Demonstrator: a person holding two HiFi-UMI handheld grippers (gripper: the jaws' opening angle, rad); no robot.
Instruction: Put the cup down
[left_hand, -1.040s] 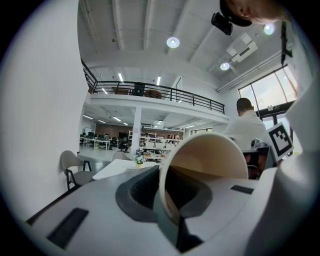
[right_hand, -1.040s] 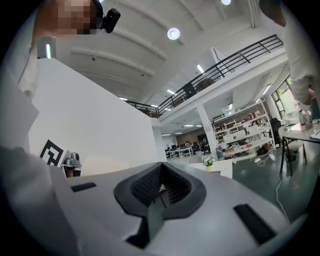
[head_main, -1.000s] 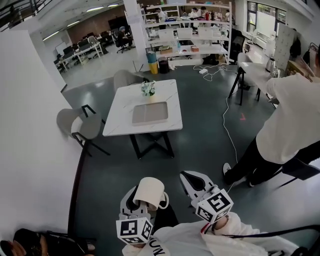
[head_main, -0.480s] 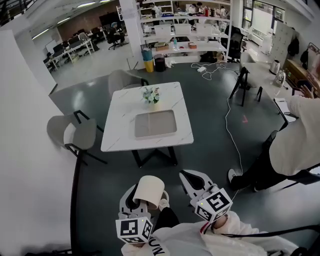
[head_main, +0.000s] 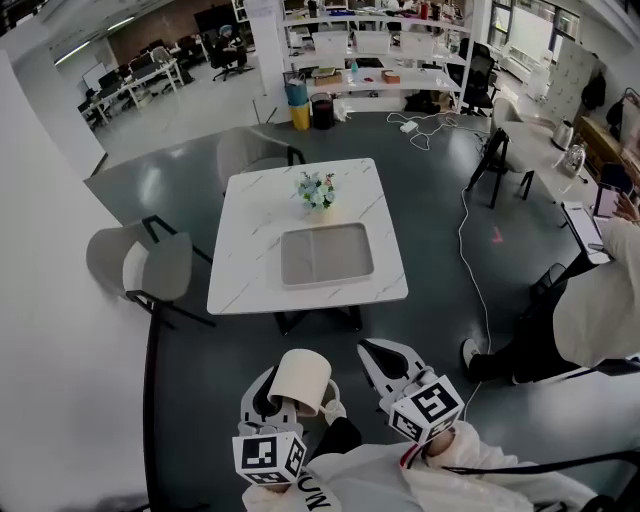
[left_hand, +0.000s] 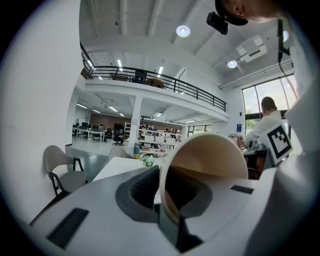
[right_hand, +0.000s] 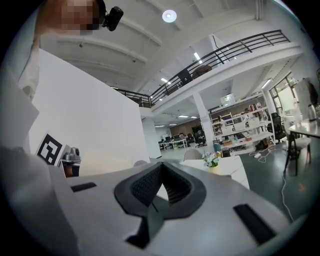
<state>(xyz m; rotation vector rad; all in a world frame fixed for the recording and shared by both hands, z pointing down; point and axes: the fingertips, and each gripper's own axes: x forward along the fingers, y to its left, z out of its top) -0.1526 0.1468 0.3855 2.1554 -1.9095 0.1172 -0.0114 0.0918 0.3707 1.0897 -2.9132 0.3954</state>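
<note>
A cream cup with a handle lies tilted in my left gripper, low in the head view. My left gripper is shut on the cup's rim, and the cup's open mouth faces the camera in the left gripper view. My right gripper hangs beside it, shut with nothing in it; its jaws meet in the right gripper view. Both are held over the dark floor, short of the white marble table. On the table sit a grey tray and a small flower pot.
A grey chair stands at the table's left and another behind it. A person in white is at the right edge. A white cable runs across the floor. A white wall fills the left.
The table has drawn closer and shifted right in the head view. The person at right has slid toward the frame's edge. Both grippers keep their places, the cup still held.
</note>
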